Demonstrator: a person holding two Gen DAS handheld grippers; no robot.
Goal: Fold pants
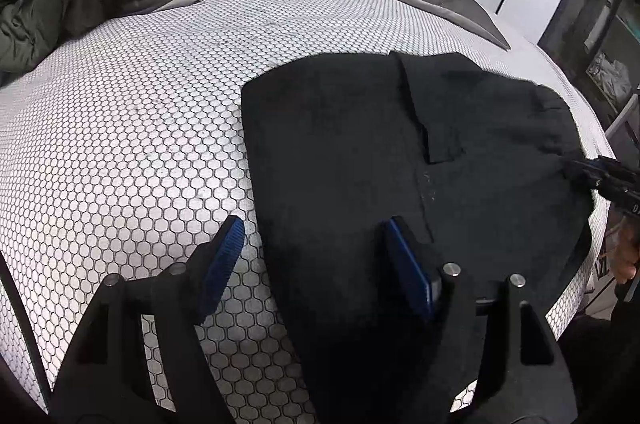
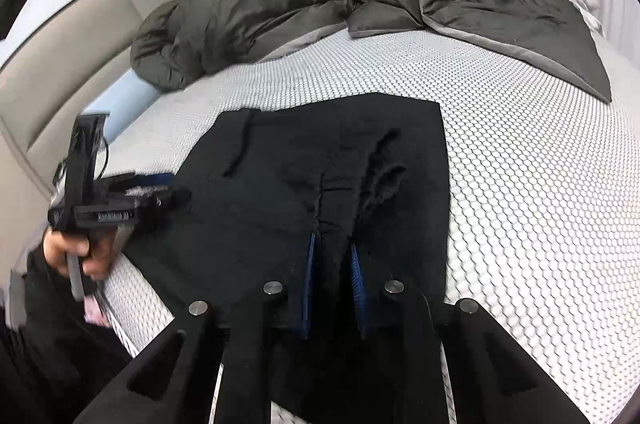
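I am holding my left gripper (image 1: 310, 238) low over the bed, its blue-padded fingers (image 1: 224, 256) standing well apart. One finger is hanging over the bare honeycomb-patterned mattress (image 1: 132, 128), the other over the black pants (image 1: 340, 144), so the near left edge of the cloth is lying between them with neither pad pressing on it.

My right gripper (image 2: 334, 260) is pointing down at the pants (image 2: 280, 224) too, and its fingers (image 2: 307, 284) are drawn close together, pinching a raised ridge of the black fabric between the pads. Wrinkles are fanning out from that pinch toward the far edge of the cloth.

The pants are lying mostly flat on the mattress (image 2: 540, 184) near the edge of the bed closest to me, spread as a dark, roughly rectangular shape with a straight far edge. In the right wrist view my left hand (image 2: 76, 252) is showing at the left, wrapped around the handle of its gripper.

Farther off, a rumpled grey-green duvet (image 2: 280, 0) is bunched along the far side of the mattress, and a flat dark grey sheet (image 2: 516, 20) is lying beside it. Beyond that a padded beige headboard (image 2: 60, 64) is curving along the bed.
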